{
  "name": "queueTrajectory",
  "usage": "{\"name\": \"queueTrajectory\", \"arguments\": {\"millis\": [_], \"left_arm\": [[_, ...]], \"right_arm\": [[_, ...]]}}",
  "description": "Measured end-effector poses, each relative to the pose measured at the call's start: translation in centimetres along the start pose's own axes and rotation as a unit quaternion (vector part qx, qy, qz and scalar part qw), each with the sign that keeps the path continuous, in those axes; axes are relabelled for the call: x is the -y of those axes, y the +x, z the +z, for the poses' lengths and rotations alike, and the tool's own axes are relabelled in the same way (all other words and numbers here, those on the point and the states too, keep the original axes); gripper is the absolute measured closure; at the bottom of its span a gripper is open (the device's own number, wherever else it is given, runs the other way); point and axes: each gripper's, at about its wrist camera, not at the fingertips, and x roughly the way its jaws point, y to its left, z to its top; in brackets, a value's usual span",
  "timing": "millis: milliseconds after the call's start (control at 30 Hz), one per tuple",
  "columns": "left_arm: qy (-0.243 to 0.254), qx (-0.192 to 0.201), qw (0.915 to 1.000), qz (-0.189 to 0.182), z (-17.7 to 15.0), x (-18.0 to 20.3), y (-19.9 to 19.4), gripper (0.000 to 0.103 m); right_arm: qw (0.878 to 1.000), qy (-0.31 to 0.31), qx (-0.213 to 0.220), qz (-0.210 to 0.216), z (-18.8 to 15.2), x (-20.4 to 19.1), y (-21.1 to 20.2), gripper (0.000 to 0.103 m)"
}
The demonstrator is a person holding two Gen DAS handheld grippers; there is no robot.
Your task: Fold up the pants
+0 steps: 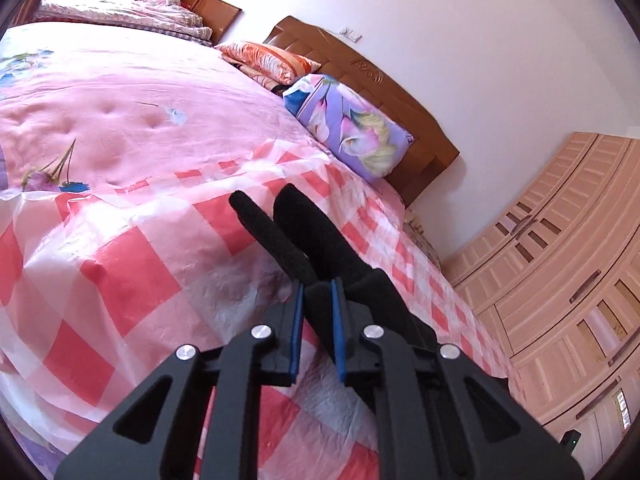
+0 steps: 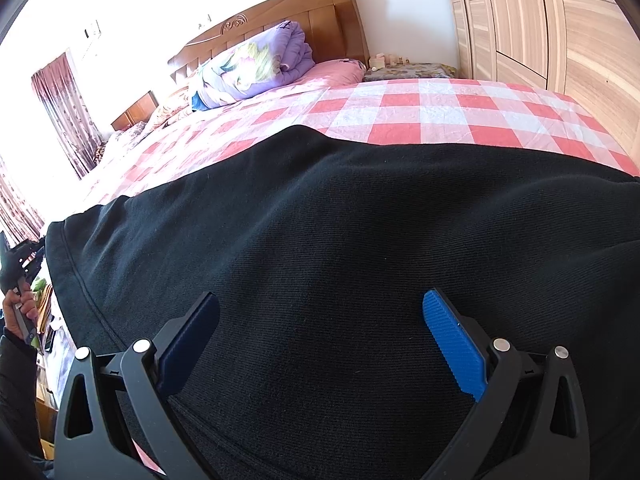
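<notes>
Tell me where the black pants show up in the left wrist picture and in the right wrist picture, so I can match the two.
Left wrist view: the black pants rise as a pinched fold at centre, clamped in the left gripper.
Right wrist view: the pants spread across the lower half, beneath the open right gripper.
Shared landmark: the purple floral quilt by the wooden headboard.

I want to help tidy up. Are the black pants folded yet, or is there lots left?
Not folded yet. Done so far: the black pants lie spread on the checked sheet. In hand: the left tongs have pinched shut on a bunched bit of the pants. The right tongs wait open over the flat cloth, holding nothing. Left: probably all the folding, since no neat fold shows.
</notes>
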Motion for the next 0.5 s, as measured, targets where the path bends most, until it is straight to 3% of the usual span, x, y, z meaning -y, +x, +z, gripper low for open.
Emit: {"name": "queueTrajectory", "arguments": {"millis": [133, 200, 267, 300, 333, 367, 433, 500], "left_arm": [[-0.028, -0.059, 0.9966, 0.049, -2.7, -3.4, 2.3, 0.086], [-0.049, -0.048, 0.9970, 0.036, -3.3, -4.8, 1.7, 0.080], [-0.061, -0.023, 0.9963, 0.055, -2.8, -4.9, 0.1, 0.060], [-0.058, -0.002, 0.9963, 0.063, -2.2, -4.4, -1.0, 0.033], [-0.054, 0.027, 0.9965, 0.058, -1.9, -3.7, -2.3, 0.022], [-0.051, 0.034, 0.9974, 0.037, -1.3, -3.0, -2.9, 0.022], [-0.052, 0.012, 0.9984, -0.016, -0.6, -1.7, -2.6, 0.022], [-0.048, -0.011, 0.9987, -0.006, -0.4, -0.8, -1.1, 0.022]], "right_arm": [[1.000, 0.001, 0.000, 0.002, 0.0, 0.1, 0.0, 0.004], [1.000, 0.001, 0.000, 0.002, 0.0, 0.1, 0.0, 0.004], [1.000, 0.001, 0.000, 0.002, 0.0, 0.1, 0.0, 0.004], [1.000, 0.000, 0.000, 0.000, 0.0, 0.1, 0.0, 0.004], [1.000, 0.000, -0.001, 0.000, 0.1, 0.1, 0.0, 0.004], [1.000, -0.001, -0.001, -0.002, 0.0, 0.1, 0.0, 0.004], [1.000, -0.002, -0.001, -0.002, 0.0, 0.1, 0.0, 0.004], [1.000, -0.001, -0.001, -0.001, 0.0, 0.1, 0.0, 0.004]]}}
